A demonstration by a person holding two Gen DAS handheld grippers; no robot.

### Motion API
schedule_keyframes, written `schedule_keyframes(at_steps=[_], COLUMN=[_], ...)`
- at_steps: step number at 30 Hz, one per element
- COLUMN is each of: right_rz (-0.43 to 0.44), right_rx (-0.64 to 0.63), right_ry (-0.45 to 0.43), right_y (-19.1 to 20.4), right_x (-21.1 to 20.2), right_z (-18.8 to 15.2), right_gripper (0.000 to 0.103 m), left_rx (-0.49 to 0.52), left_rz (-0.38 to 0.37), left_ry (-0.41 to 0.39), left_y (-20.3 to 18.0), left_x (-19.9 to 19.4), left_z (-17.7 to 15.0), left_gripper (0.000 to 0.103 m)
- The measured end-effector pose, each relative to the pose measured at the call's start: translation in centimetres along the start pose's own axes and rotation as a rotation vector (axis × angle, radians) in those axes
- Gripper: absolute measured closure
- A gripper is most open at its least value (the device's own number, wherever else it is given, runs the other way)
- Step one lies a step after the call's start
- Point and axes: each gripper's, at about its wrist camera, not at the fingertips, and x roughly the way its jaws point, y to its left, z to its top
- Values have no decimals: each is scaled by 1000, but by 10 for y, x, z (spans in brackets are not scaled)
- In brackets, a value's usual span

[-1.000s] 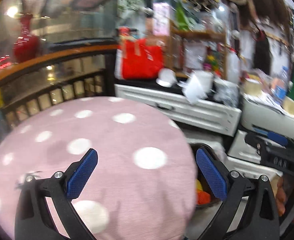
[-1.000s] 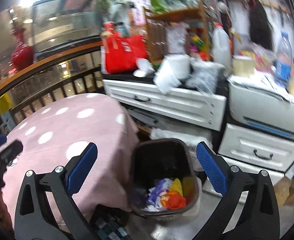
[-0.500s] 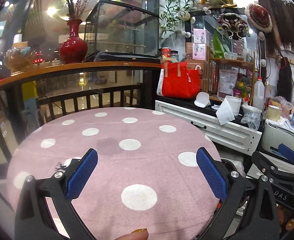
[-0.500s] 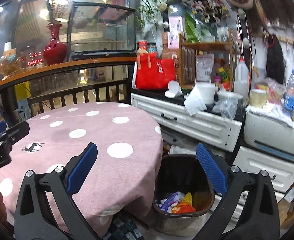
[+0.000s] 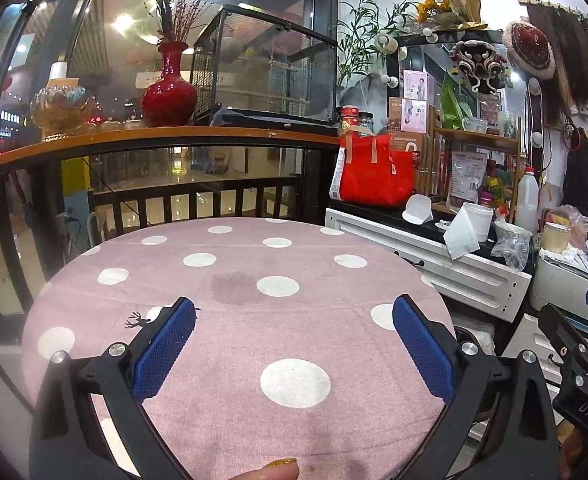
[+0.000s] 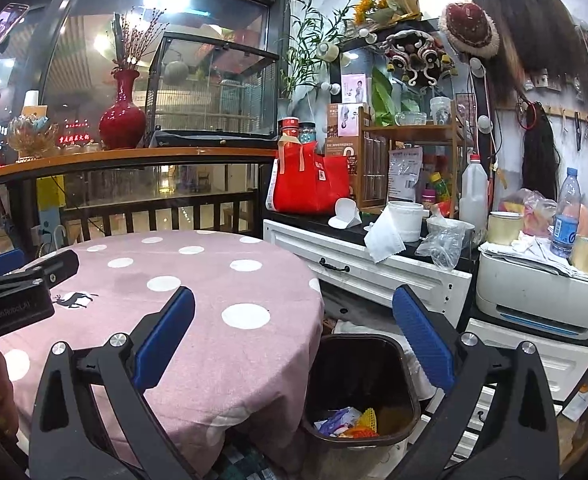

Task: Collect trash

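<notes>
A dark bin stands on the floor to the right of the round table, with colourful wrappers and scraps at its bottom. My right gripper hangs open above the table's right edge and the bin, with nothing between its blue pads. My left gripper is open over the pink polka-dot tablecloth, also holding nothing. The cloth carries no loose items, only a dark stain near its middle. The right gripper shows at the right edge of the left wrist view, and the left gripper at the left edge of the right wrist view.
A white drawer cabinet behind the bin carries a red bag, a paper roll, bottles and a plastic bag. A printer stands at the right. A wooden-topped railing with a red vase runs behind the table.
Both grippers have risen and pulled back from the bin, tilting up. The views now take in the whole table top and the shelves. Both stay open.
</notes>
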Motion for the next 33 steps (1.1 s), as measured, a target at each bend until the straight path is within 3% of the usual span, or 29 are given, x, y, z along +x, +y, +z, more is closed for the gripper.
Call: schedule_keyframes(at_steps=[33], right_rz=[7], right_rx=[10], right_ry=[19], right_y=[-3], right_x=[2], right_z=[-5], right_gripper=[6], left_rx=[18], left_rz=[-18], left_ry=[-16], left_y=[-7], left_x=[-5], left_z=[-3], left_gripper=[6])
